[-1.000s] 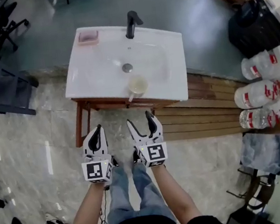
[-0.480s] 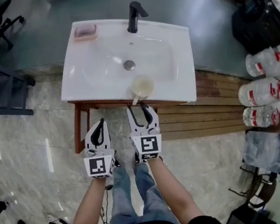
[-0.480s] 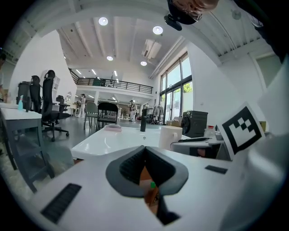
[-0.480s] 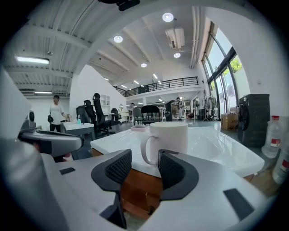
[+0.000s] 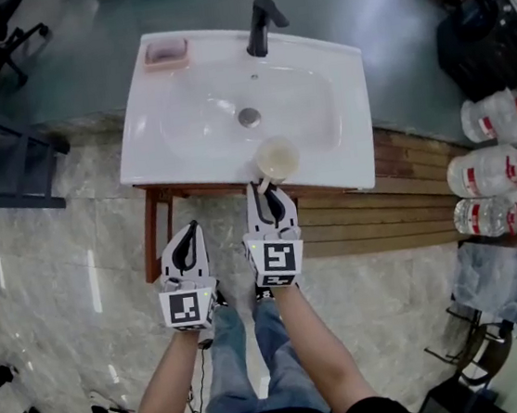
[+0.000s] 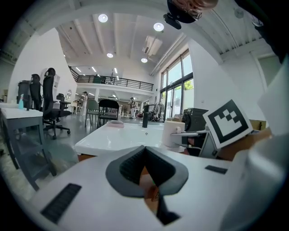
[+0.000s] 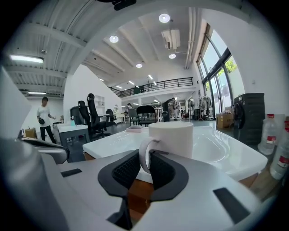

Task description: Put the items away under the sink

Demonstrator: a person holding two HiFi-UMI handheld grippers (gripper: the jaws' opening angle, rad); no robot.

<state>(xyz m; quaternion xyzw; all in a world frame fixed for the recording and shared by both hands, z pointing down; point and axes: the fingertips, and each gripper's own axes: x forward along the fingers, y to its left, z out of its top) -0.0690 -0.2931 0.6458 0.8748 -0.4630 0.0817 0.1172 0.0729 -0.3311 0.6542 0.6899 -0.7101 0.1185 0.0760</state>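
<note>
A cream mug (image 5: pixel 277 159) stands on the front rim of the white sink (image 5: pixel 171 160), its handle toward me. My right gripper (image 5: pixel 265 196) reaches up to that rim. In the right gripper view the mug (image 7: pixel 170 137) fills the middle and its handle sits between the dark pads (image 7: pixel 162 171). The jaws have just been closing and now press on the handle. My left gripper (image 5: pixel 188 233) hangs lower and to the left, in front of the wooden stand, shut with nothing in it. In the left gripper view its jaws (image 6: pixel 145 151) meet, and the mug (image 6: pixel 172 133) shows to the right.
A black faucet (image 5: pixel 261 25) and a pink soap dish (image 5: pixel 167 51) sit at the sink's back. The sink rests on a wooden frame (image 5: pixel 152 233). To the right lie a wooden slat platform (image 5: pixel 381 214) and large water bottles (image 5: pixel 493 172). A dark desk frame (image 5: pixel 9 157) stands to the left.
The right gripper went forward to the sink's front rim and its jaws closed from wide open onto the mug handle. The left gripper sank a little and stayed shut.
</note>
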